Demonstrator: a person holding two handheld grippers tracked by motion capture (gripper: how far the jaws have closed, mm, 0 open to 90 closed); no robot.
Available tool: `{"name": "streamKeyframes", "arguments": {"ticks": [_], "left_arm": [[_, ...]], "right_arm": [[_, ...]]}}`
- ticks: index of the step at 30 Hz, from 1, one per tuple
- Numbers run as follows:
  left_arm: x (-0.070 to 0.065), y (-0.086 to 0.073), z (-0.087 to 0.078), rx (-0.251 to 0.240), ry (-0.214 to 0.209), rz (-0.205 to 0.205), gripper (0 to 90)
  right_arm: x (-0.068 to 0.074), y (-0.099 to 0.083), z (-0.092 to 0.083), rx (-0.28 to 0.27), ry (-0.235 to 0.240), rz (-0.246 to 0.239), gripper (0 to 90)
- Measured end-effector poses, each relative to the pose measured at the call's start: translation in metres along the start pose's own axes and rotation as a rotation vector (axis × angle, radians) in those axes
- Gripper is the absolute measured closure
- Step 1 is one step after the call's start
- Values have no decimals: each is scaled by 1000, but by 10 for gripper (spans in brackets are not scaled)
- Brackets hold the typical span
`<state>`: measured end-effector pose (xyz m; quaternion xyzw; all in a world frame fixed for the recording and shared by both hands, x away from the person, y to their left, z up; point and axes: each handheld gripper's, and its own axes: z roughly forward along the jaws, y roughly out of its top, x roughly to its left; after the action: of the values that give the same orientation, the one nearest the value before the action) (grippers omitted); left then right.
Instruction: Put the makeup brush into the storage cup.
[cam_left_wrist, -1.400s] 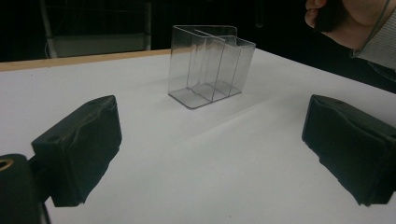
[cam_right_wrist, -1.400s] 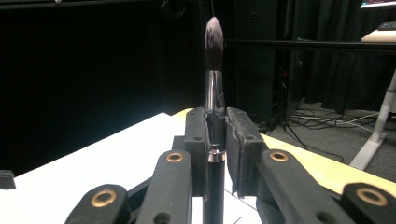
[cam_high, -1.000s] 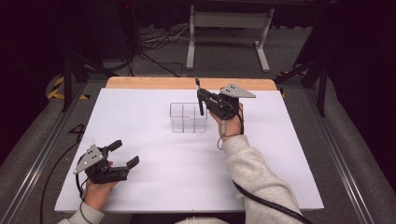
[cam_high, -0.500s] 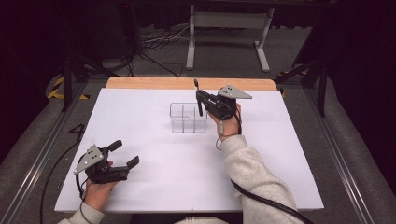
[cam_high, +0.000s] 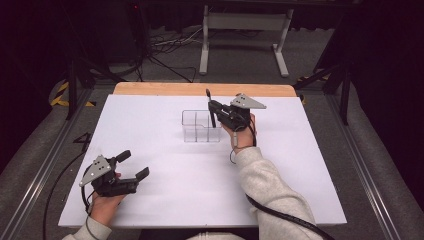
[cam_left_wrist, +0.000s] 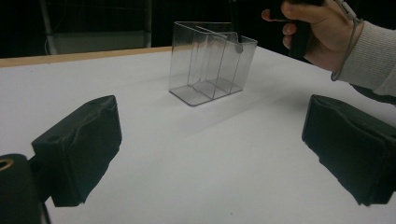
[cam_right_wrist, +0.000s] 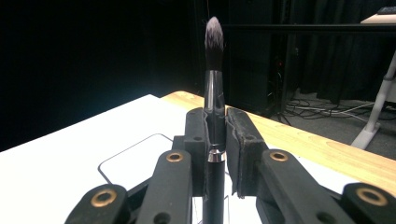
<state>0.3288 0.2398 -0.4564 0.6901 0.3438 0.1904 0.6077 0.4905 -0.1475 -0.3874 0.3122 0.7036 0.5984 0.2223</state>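
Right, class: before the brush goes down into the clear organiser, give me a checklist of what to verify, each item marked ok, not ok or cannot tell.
1. Right gripper shut firmly on the makeup brush: ok, both pads press its handle.
2. Brush upright, bristles on top: ok in the right gripper view.
3. Clear organiser standing upright on the white table: ok.
4. Compartments free of other things: ok, they look empty in the left gripper view.
5. Brush's lower end lined up over one compartment: cannot tell; which compartment is unclear.
6. Left gripper out of the way: ok, open and resting near the table's front edge.
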Motion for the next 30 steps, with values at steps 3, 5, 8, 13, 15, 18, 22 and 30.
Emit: {"name": "streamKeyframes", "arguments": {"ticks": [3, 5, 8, 13, 15, 18, 22, 30], "left_arm": [[0, 0, 0, 1, 0, 0, 55], [0, 0, 0, 1, 0, 1, 55], [0, 0, 0, 1, 0, -2, 55], [0, 0, 0, 1, 2, -2, 55], [0, 0, 0, 1, 1, 0, 55], [0, 0, 0, 0, 1, 1, 55], [0, 0, 0, 0, 1, -1, 56], [0, 0, 1, -1, -1, 3, 55]], "right_arm": [[1, -2, 1, 6, 2, 1, 800], [1, -4, 1, 9, 4, -1, 800], [1, -5, 1, 12, 3, 1, 800], [1, -7, 0, 19, 4, 5, 799], [1, -8, -1, 21, 5, 7, 799], [2, -8, -1, 28, 8, 2, 798], [3, -8, -2, 32, 9, 0, 798], [4, -8, -4, 46, 35, 0, 764]]}}
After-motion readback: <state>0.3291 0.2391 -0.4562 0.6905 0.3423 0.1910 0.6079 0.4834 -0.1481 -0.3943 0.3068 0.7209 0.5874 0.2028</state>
